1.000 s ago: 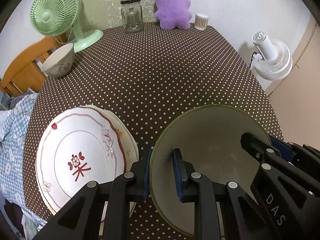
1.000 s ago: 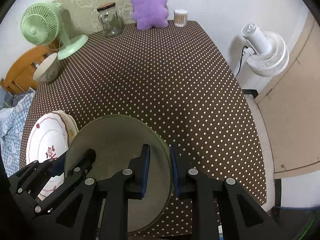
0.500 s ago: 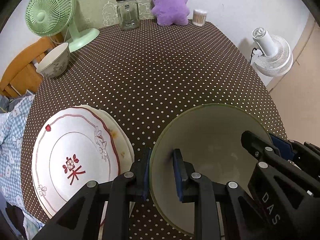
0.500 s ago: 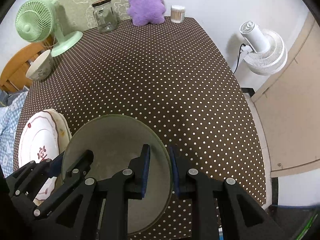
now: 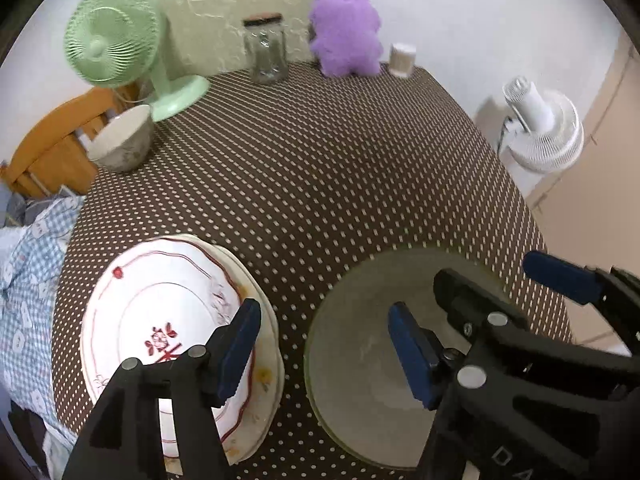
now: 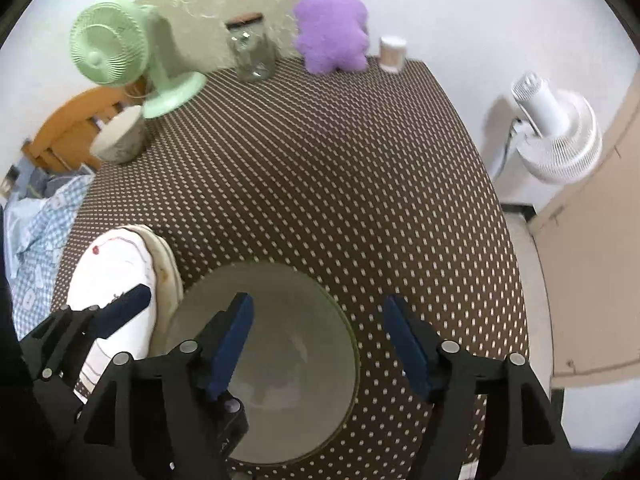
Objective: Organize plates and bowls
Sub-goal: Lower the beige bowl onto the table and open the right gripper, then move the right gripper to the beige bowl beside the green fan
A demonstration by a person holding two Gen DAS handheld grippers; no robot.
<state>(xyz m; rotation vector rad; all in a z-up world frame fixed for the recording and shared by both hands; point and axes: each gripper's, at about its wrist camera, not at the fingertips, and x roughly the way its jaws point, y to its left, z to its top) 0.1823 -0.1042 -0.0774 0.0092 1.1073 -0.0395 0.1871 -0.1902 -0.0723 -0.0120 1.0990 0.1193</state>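
Note:
A large grey plate with a green rim (image 5: 360, 380) (image 6: 280, 360) lies on the dotted brown tablecloth (image 5: 320, 180) near its front edge. My left gripper (image 5: 326, 350) straddles the plate's left rim; its jaws are opening and the blue pads stand clear of the rim. My right gripper (image 6: 320, 346) straddles the right rim in the same way, jaws opening, pads off the plate. To the left lies a stack of white plates (image 5: 160, 328) (image 6: 116, 280), the top one with a red pattern. A pale bowl (image 5: 124, 144) (image 6: 120, 140) stands at the table's far left.
A green fan (image 5: 116, 40), a glass jar (image 5: 266, 54), a purple plush toy (image 5: 346, 32) and a small white container (image 5: 402, 58) line the far edge. A wooden chair (image 5: 52, 148) and blue checked cloth (image 5: 28, 272) sit left. A white fan (image 5: 540, 136) stands on the floor right.
Both grippers were shut on the plate's rims and have now let go, jaws spread wide. The plate has settled a little lower in both views.

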